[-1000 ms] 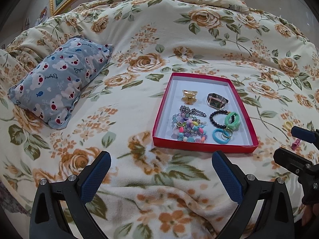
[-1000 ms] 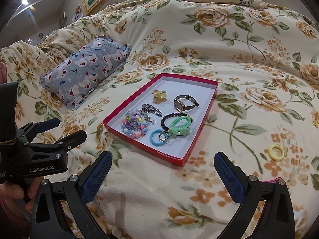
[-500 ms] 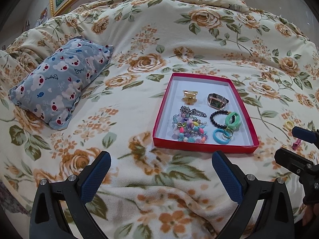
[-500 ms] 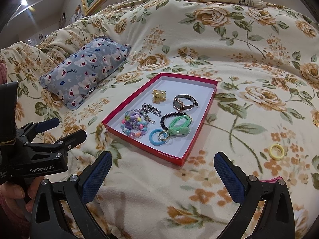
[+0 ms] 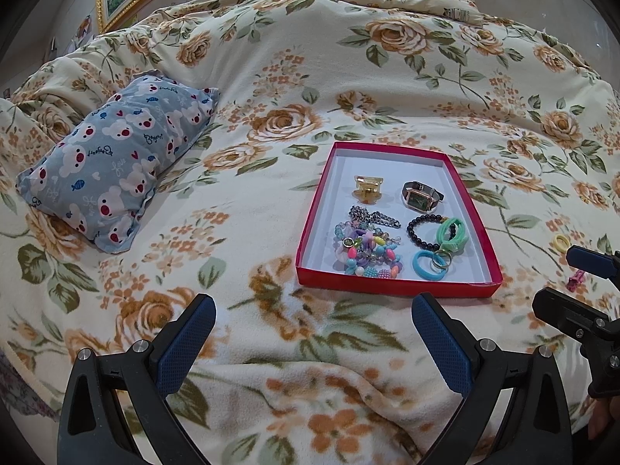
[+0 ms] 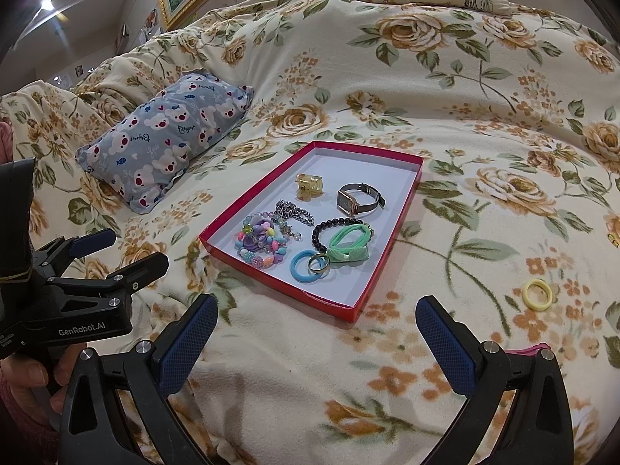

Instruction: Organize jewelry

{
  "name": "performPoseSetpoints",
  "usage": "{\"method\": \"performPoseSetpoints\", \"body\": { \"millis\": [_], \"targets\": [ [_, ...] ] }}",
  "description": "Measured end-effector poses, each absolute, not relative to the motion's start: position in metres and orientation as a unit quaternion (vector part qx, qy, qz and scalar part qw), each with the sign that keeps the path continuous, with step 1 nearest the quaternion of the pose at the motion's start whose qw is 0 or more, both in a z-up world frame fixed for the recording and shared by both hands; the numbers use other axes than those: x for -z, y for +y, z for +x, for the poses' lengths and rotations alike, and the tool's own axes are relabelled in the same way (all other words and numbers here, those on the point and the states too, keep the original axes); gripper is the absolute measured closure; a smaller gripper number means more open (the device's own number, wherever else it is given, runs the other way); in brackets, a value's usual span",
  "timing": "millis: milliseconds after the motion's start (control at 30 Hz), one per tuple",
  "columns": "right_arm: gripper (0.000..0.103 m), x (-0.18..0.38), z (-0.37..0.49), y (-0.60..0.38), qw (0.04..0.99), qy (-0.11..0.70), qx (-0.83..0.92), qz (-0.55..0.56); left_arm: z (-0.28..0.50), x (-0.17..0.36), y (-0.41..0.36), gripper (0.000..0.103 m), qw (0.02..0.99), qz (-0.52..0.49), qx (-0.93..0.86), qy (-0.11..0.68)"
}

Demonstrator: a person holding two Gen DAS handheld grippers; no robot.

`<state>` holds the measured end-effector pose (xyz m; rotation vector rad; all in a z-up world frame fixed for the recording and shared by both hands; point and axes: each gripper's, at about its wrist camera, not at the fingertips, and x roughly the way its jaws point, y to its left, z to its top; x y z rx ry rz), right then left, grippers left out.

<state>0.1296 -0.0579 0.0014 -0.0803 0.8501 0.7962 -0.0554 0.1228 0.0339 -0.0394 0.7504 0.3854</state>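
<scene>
Both grippers are spread wide with nothing between the blue pads, just hovering over the floral blanket. The left gripper has the red tray straight ahead, around 12 to 1 o'clock, near but not touching. From the right gripper the same tray sits at about 12 o'clock, turned on a diagonal, its near corner closest to the pads.

Inside the tray: a gold hair claw and a watch toward the far end, then a silver chain, a black bead bracelet, a mint green hair tie, a heap of colourful bead bracelets, and a blue ring-shaped hair tie with a metal ring lying on it, nearest the front wall.

Still loose on the blanket: a yellow hair tie at roughly 2 o'clock from the right gripper, well clear of the tray, and a small pink thing right beside that gripper's finger, can't tell what it is.

Off at 10 o'clock there's a blue bear-print pillow.
</scene>
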Motion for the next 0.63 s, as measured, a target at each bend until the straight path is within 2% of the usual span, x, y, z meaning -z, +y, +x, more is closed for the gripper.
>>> {"method": "performPoseSetpoints", "body": {
  "millis": [633],
  "targets": [
    [0.0,-0.001,0.1299,-0.0578,0.835,0.402,-0.375,-0.038,-0.0551,-0.0351,0.1216,0.001,0.913,-0.019,-0.185,0.364]
  ]
}}
